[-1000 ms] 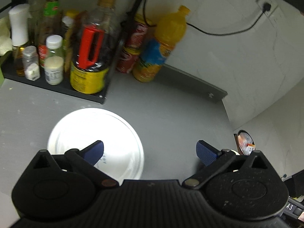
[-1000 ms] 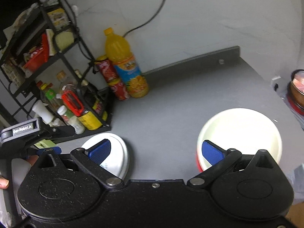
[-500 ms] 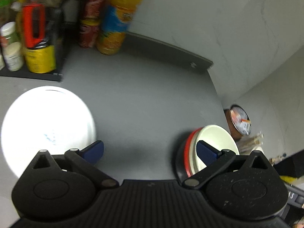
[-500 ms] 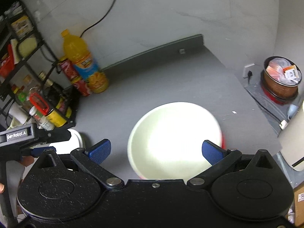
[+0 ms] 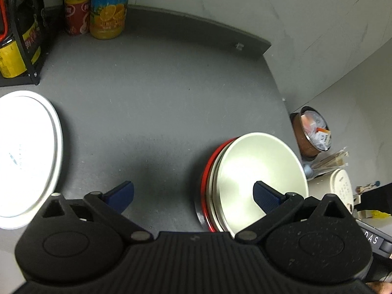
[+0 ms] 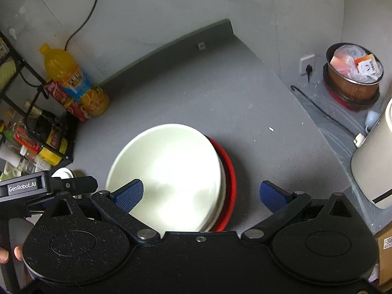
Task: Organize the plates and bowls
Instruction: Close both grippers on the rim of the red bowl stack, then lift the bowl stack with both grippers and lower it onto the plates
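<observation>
Two cans (image 5: 74,12) and a juice bottle (image 6: 73,83) stand behind the bowls (image 6: 169,174).

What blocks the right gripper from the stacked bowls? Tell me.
Nothing visible. The right gripper is open directly over the cream bowl atop the red one; only bare counter lies around the stack.
</observation>
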Motion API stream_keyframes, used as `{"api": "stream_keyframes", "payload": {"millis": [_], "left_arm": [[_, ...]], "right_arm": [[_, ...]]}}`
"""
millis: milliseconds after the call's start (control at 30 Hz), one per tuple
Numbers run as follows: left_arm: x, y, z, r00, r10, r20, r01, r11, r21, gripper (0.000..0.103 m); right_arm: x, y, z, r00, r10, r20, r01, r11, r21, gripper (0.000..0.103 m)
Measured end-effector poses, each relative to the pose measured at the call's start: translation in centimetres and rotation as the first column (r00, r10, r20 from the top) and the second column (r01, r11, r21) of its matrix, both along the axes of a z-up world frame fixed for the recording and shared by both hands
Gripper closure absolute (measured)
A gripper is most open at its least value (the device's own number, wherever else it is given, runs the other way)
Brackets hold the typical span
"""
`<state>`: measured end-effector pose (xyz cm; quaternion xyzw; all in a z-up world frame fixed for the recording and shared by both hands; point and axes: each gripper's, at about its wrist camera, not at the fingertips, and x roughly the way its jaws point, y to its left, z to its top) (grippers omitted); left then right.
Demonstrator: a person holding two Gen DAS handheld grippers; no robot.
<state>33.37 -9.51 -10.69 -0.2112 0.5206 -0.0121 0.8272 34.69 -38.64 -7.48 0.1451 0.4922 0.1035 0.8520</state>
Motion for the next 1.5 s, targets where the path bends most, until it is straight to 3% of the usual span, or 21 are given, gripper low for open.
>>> {"api": "stream_keyframes", "payload": {"millis": [333,500,600,667,800,933,1167,1500], "left_arm": [[1.2,-1.3,-3.7,0.991,0.078,-0.112,-0.078,0.997,0.010,0.003],[1.7,-1.6,-4.6,0.985,0.107,-0.132,-0.106,0.994,0.016,0.006],[2.2,-1.7,-5.3,0.981,0.109,-0.159,-0.111,0.994,-0.002,0.021],[2.2,-1.9,-5.7,0.978,0.114,-0.177,-0.117,0.993,-0.010,0.042],[2.6,-2.1,-6.3,0.977,0.099,-0.189,-0.112,0.992,-0.060,0.061],[3.1,-2.7,-6.3,0.980,0.071,-0.187,-0.087,0.993,-0.079,0.080],[3.6,-2.7,-6.2,0.979,0.061,-0.195,-0.075,0.995,-0.067,0.080],[2.3,-0.6,-4.6,0.978,0.142,-0.155,-0.154,0.986,-0.070,0.080]], "right_arm": [[2.0,-0.2,-3.5,0.994,0.065,-0.084,-0.061,0.997,0.043,0.016],[3.1,-0.3,-5.1,0.987,0.091,-0.129,-0.082,0.994,0.073,0.036],[3.4,-0.1,-5.8,0.984,0.103,-0.148,-0.092,0.993,0.079,0.044],[3.4,-0.1,-6.2,0.983,0.106,-0.151,-0.095,0.992,0.081,0.047],[3.6,-0.3,-7.1,0.979,0.098,-0.176,-0.085,0.993,0.081,0.060],[3.6,-0.4,-7.2,0.980,0.107,-0.169,-0.094,0.992,0.085,0.062],[3.9,-0.9,-7.0,0.980,0.114,-0.166,-0.093,0.988,0.127,0.069],[5.9,0.6,-5.4,0.969,0.209,-0.129,-0.188,0.969,0.159,0.070]]}}
